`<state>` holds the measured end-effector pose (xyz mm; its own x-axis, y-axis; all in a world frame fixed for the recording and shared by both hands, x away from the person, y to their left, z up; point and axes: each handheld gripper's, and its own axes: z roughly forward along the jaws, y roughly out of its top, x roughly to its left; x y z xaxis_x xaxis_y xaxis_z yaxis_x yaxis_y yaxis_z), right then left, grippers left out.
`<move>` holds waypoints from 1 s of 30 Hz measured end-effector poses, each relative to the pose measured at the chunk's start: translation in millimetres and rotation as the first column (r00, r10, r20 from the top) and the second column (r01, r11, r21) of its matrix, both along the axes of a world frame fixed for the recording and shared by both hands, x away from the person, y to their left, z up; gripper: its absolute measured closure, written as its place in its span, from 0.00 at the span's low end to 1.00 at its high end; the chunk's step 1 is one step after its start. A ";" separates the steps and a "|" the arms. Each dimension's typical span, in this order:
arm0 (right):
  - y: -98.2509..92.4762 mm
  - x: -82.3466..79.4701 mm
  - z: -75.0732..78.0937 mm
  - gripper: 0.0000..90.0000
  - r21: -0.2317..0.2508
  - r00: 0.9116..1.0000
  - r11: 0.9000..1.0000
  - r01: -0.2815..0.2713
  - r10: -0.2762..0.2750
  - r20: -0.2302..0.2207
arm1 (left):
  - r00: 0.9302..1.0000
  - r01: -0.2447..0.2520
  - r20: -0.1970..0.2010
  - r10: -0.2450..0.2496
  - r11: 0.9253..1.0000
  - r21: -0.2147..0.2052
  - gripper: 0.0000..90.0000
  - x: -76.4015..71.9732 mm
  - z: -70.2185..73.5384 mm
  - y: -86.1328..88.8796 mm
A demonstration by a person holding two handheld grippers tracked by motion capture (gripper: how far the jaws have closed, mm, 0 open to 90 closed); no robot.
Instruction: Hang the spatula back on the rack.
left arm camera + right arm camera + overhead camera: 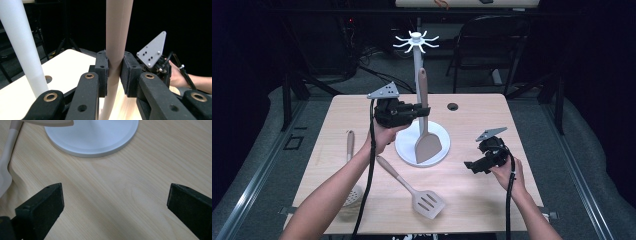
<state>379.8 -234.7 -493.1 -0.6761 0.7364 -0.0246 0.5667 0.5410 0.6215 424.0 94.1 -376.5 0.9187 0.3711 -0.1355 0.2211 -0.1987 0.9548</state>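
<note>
**One turner is held up by the stand**

One tan turner [426,127] is gripped by the left gripper [418,111]. Its handle is squeezed between the two black pads [103,72], as is seen in the left gripper view. The turner is held upright, with the handle pointing up and the flat blade hanging down. The blade is seen over the round white base [439,150] of the utensil stand [417,65]. Whether the blade touches the base cannot be told. The white pole of the stand is seen just beside the handle.

The right gripper [472,166] is held low over the wooden table [492,120], to the right of the base. Its jaws are spread wide apart, and nothing is between them. Bare wood is seen under them in the right gripper view.

Two more tools are laid flat on the table. A slotted turner [422,197] is placed in front of the base. A skimmer spoon [350,165] is placed to the left, partly hidden by the left forearm.
</note>
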 end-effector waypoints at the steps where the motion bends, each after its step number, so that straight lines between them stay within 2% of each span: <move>1: 0.0 0.0 0.0 0.00 -0.001 1.000 1.000 -0.001 0.001 0.000 | 1.000 0.003 0.005 -0.003 1.000 0.002 0.86 1.0 1.9 -0.5; 6: -0.4 -0.3 -0.4 0.00 0.010 1.000 1.000 -0.003 0.003 -0.001 | 1.000 0.009 0.001 -0.009 1.000 -0.008 0.86 5.6 10.7 -2.1; 16: 1.1 -0.2 -1.0 0.00 -0.007 1.000 1.000 -0.011 0.011 -0.007 | 1.000 0.017 0.002 -0.017 1.000 -0.009 0.86 11.5 23.1 -5.9; 30: 2.7 -0.8 -1.8 0.00 -0.024 1.000 1.000 -0.014 0.014 -0.012 | 0.999 0.019 -0.030 -0.020 0.999 -0.028 0.86 21.7 29.5 -6.4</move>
<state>379.0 -232.0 -494.9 -0.6868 0.7261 -0.0339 0.5664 0.5637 0.6012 445.7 87.7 -346.9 0.9211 0.3487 -0.1732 0.2462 -0.1771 0.9529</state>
